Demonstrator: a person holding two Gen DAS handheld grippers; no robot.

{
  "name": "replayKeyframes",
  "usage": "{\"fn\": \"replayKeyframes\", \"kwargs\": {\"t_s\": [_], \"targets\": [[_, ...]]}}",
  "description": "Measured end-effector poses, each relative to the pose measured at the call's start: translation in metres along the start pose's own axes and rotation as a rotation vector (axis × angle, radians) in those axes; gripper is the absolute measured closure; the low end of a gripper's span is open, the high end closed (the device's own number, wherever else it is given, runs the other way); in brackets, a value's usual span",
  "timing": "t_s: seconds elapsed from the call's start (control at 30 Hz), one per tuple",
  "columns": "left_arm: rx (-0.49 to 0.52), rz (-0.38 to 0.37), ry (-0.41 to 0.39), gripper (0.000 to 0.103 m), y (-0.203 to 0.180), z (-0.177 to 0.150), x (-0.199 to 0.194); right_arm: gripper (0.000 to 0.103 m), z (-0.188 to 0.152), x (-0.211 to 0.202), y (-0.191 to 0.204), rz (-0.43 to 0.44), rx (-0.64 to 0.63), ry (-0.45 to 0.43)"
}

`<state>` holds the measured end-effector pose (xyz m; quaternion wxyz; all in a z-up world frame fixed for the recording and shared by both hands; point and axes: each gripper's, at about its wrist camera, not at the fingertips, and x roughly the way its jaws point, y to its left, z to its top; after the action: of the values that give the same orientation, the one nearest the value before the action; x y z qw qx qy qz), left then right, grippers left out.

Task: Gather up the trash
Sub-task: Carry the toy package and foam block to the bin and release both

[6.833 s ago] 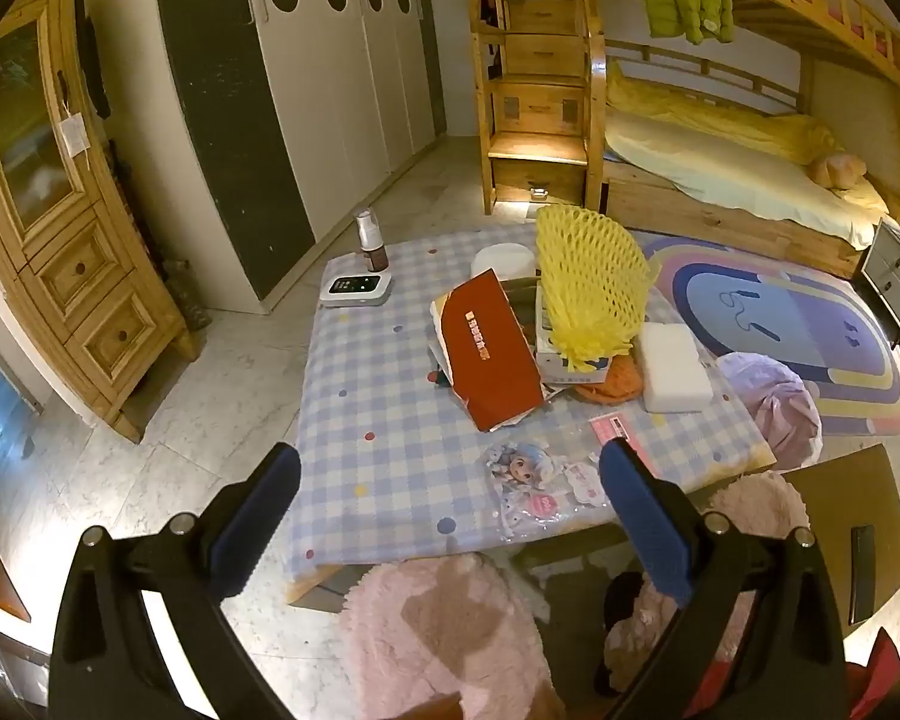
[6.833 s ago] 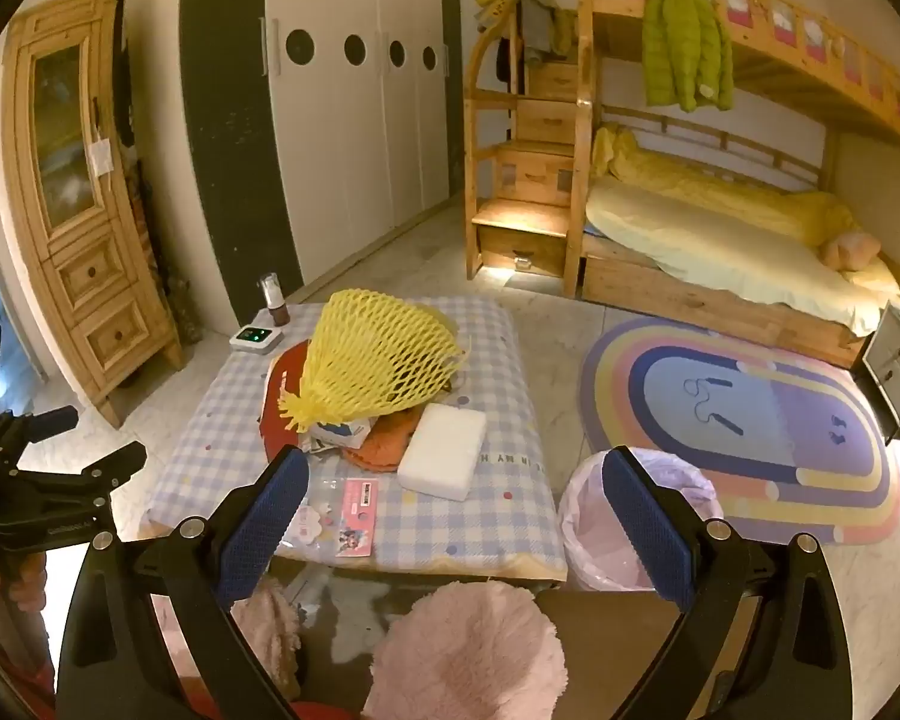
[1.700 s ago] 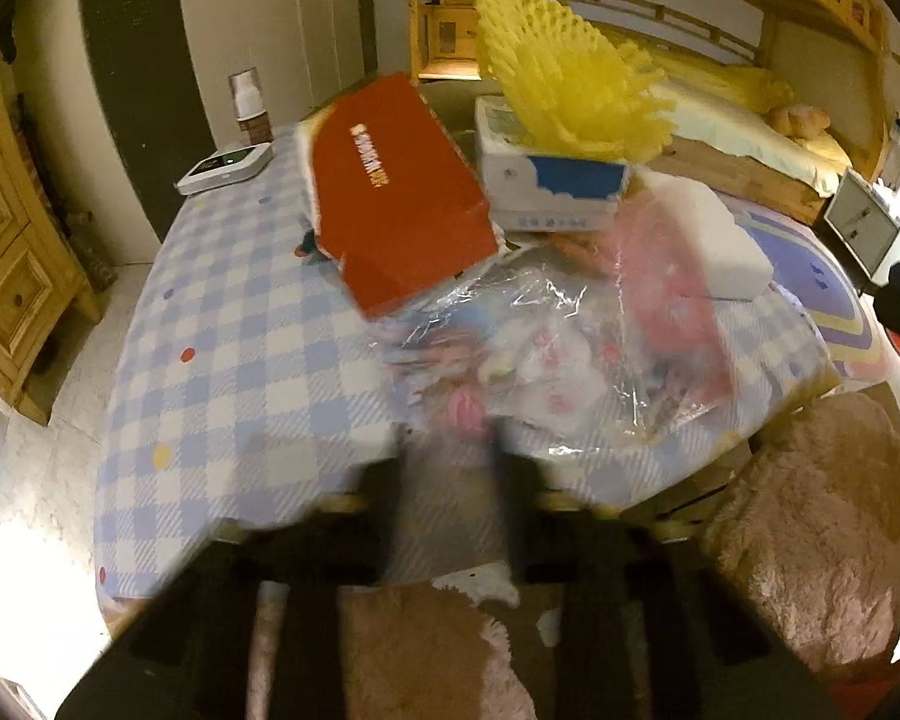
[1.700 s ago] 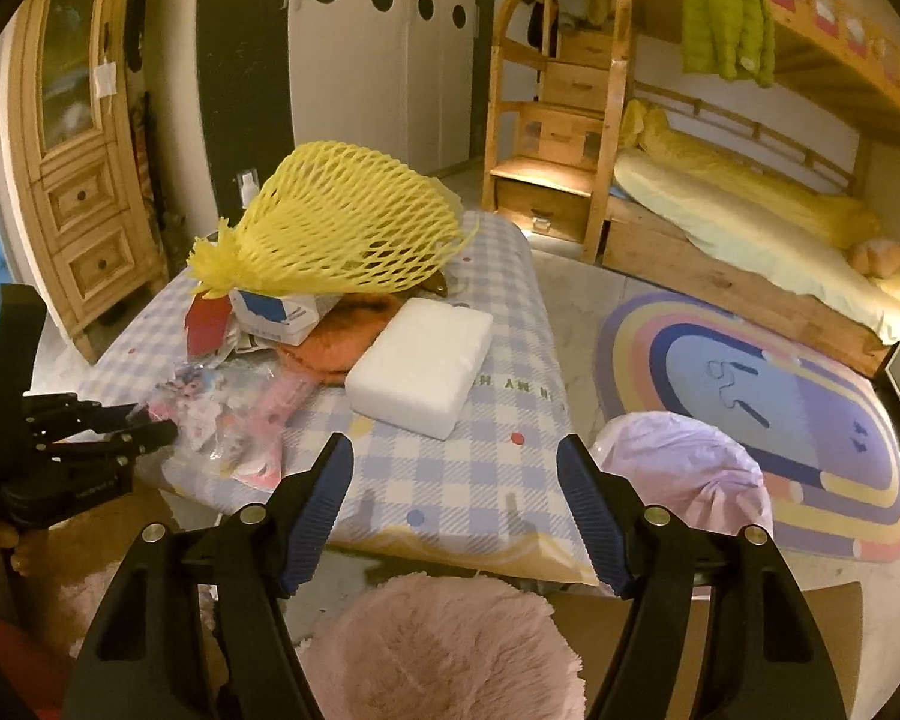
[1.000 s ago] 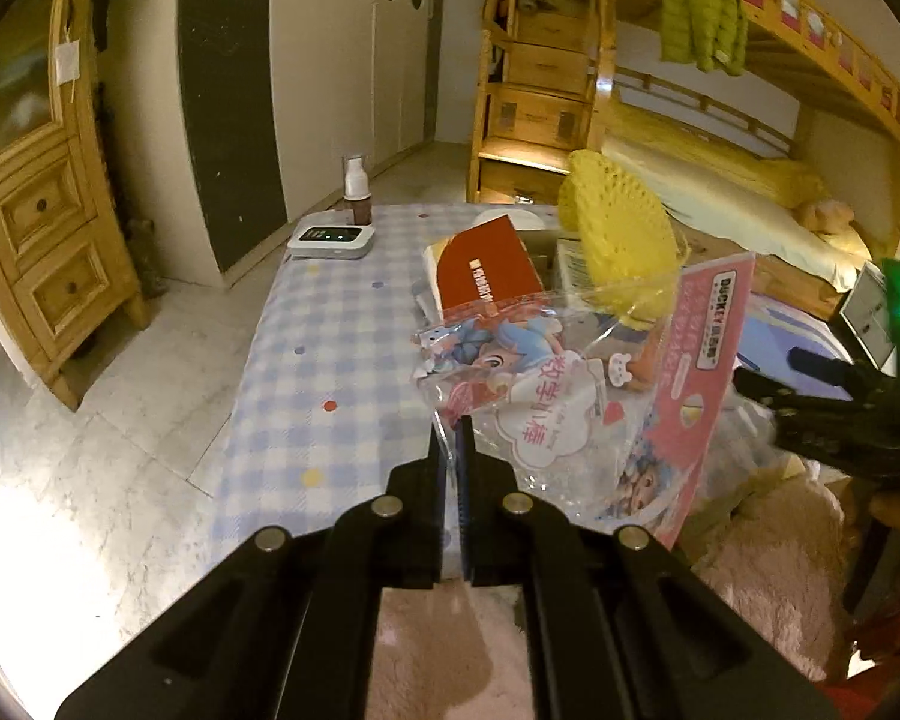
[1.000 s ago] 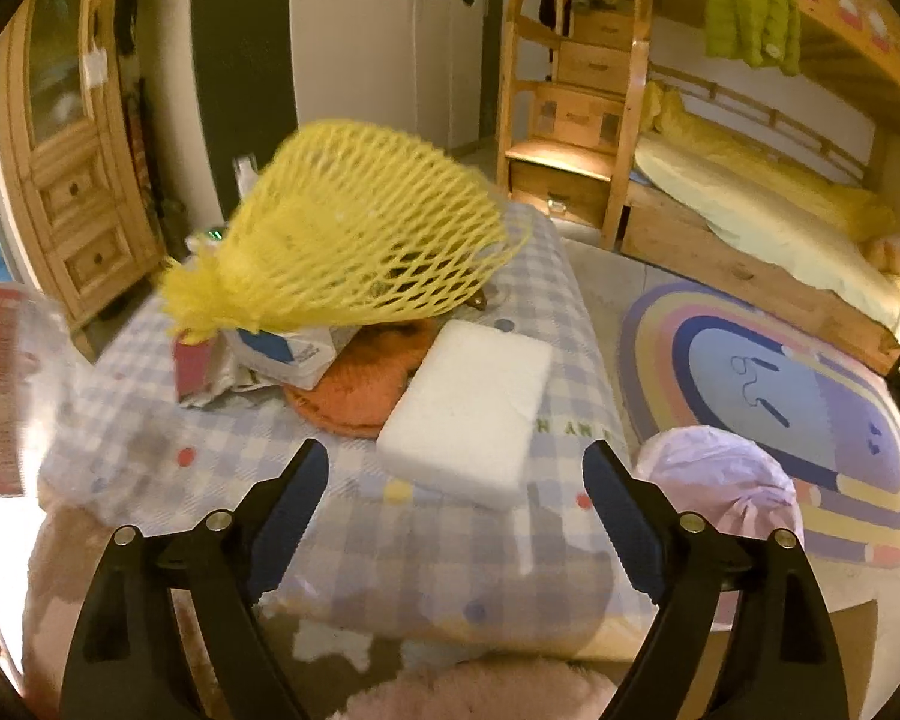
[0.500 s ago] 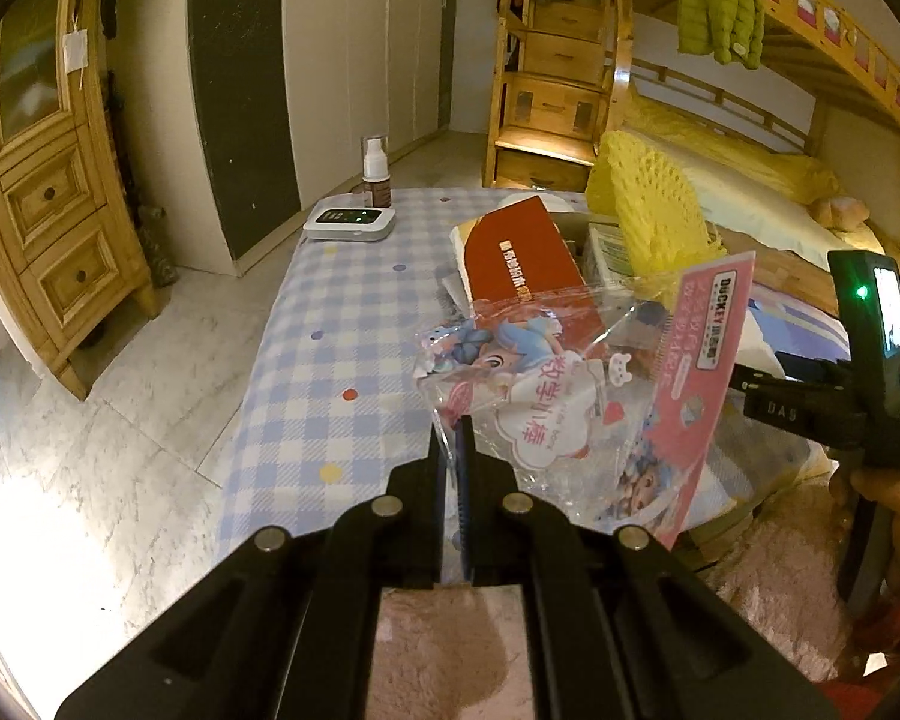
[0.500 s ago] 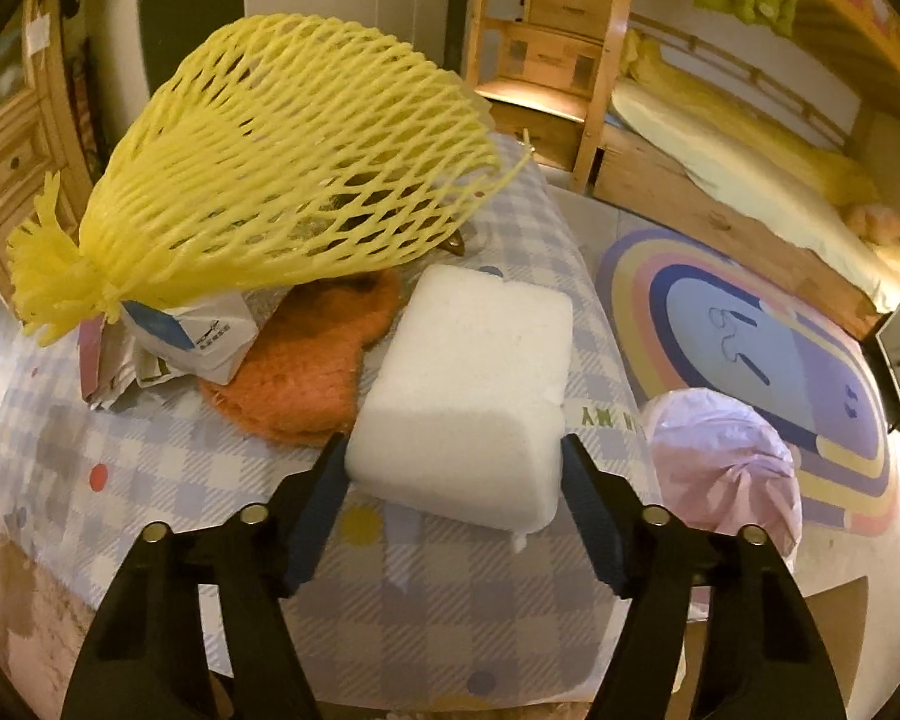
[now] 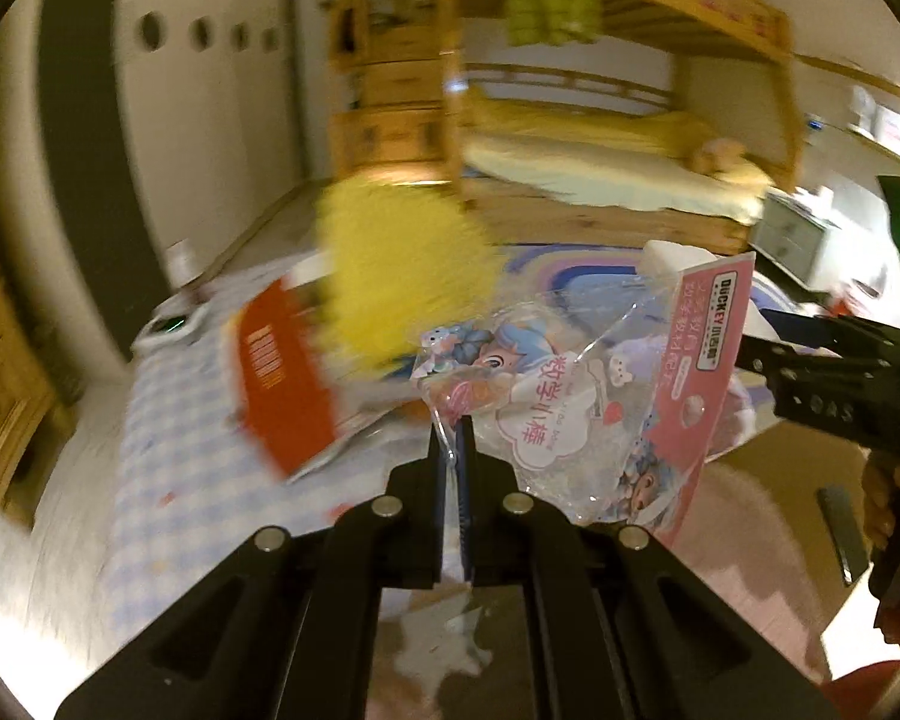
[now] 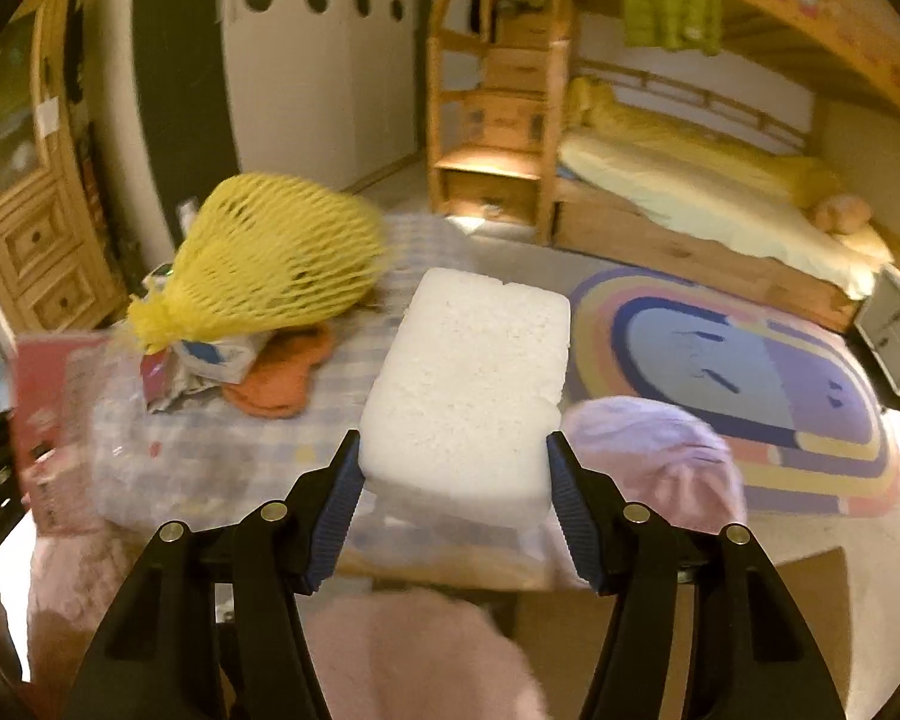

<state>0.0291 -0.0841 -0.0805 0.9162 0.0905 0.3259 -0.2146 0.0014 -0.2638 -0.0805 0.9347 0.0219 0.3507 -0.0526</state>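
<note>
My left gripper point(image 9: 453, 420) is shut on the edge of a clear plastic toy packet point(image 9: 570, 396) with cartoon print and a pink card, held in the air above the table's near side. The same packet point(image 10: 60, 396) shows blurred at the left of the right wrist view. My right gripper point(image 10: 453, 468) is shut on a white foam block point(image 10: 474, 372), with a pad pressed on each side and the block lifted off the checked tablecloth point(image 10: 222, 456). On the table lie a yellow foam net point(image 10: 276, 252), an orange mesh piece point(image 10: 282, 378) and a red box point(image 9: 282, 378).
A bin with a pale pink bag point(image 10: 648, 450) stands on the floor right of the table. A fluffy pink stool point(image 10: 414, 648) is under my grippers. Beyond are a striped rug point(image 10: 738, 372), a wooden bunk bed point(image 10: 690, 192) and a wooden cabinet point(image 10: 24, 192).
The right gripper closed on the foam block and raised it off the table. The left gripper swung to the right with the packet, blurring its view.
</note>
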Motion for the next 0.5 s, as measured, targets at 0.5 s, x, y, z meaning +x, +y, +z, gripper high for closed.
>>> {"fn": "replayKeyframes", "kwargs": {"t_s": [0.5], "targets": [[0.129, -0.214, 0.095, 0.1, -0.152, 0.062, 0.134, 0.039, -0.037, 0.031, -0.13, -0.218, 0.161, 0.08]]}}
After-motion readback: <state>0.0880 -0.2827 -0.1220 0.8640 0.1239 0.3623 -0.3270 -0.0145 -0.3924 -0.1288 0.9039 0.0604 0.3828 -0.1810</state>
